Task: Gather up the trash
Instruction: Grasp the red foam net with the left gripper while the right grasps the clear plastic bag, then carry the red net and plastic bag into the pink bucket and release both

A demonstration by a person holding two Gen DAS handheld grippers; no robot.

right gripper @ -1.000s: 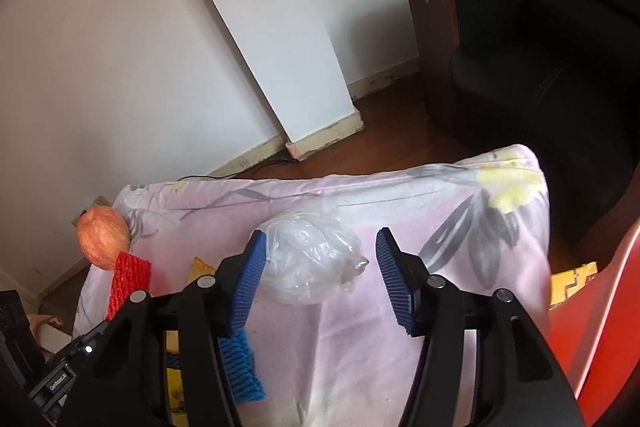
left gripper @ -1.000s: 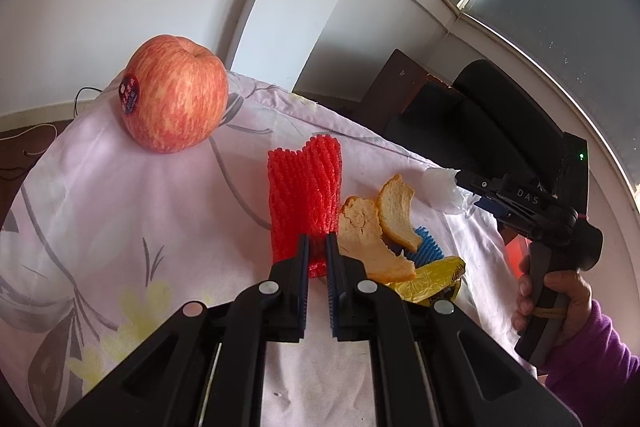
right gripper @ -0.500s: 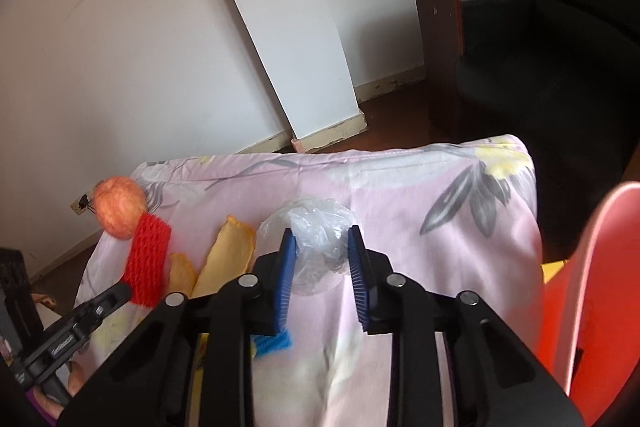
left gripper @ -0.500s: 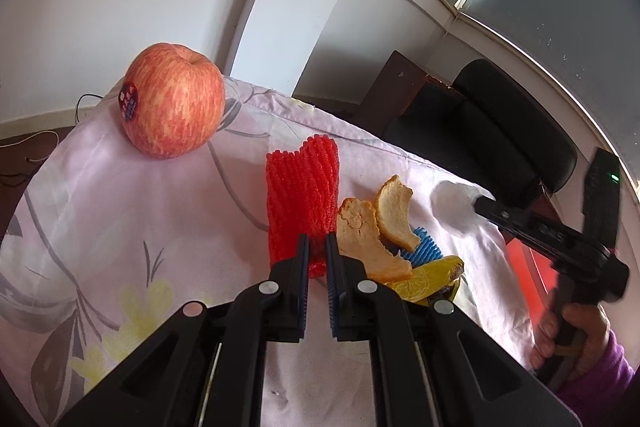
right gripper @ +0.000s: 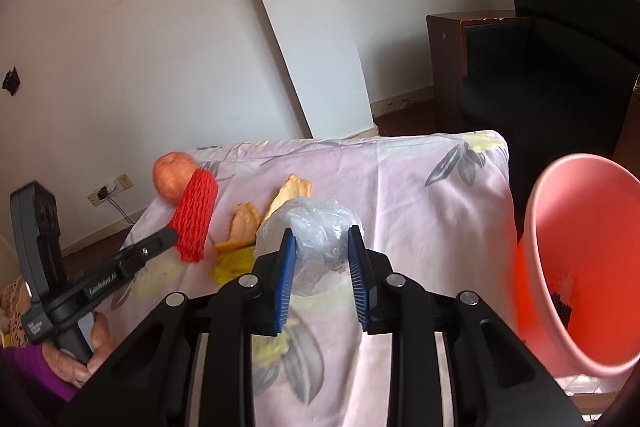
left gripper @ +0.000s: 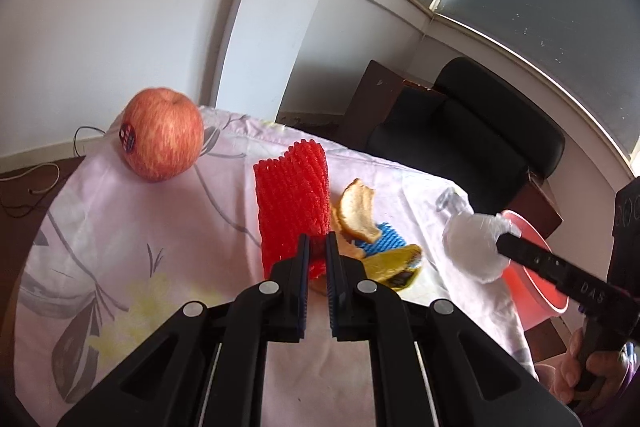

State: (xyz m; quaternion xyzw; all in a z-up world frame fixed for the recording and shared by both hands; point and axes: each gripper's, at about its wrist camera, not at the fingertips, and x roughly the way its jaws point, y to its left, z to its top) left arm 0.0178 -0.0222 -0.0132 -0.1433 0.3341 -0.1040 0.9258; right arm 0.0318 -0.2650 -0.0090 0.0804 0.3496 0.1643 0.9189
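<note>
Right hand-held gripper [right gripper: 322,255] clamped on crumpled plastic bag [right gripper: 316,227], lifted off table [right gripper: 420,195] near its right edge. Left hand-held gripper [left gripper: 316,255] pinched on red foam net [left gripper: 292,195]. Step judged: carry. Next: swing bag over pink bin [right gripper: 580,227], then release.

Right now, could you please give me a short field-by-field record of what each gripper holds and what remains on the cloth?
left gripper: shut on red foam fruit net
right gripper: shut on crumpled clear plastic bag, lifted off the cloth
bin: pink plastic bucket beside the table
on floral cloth: red apple, orange peels, blue foam net, yellow wrapper
</note>
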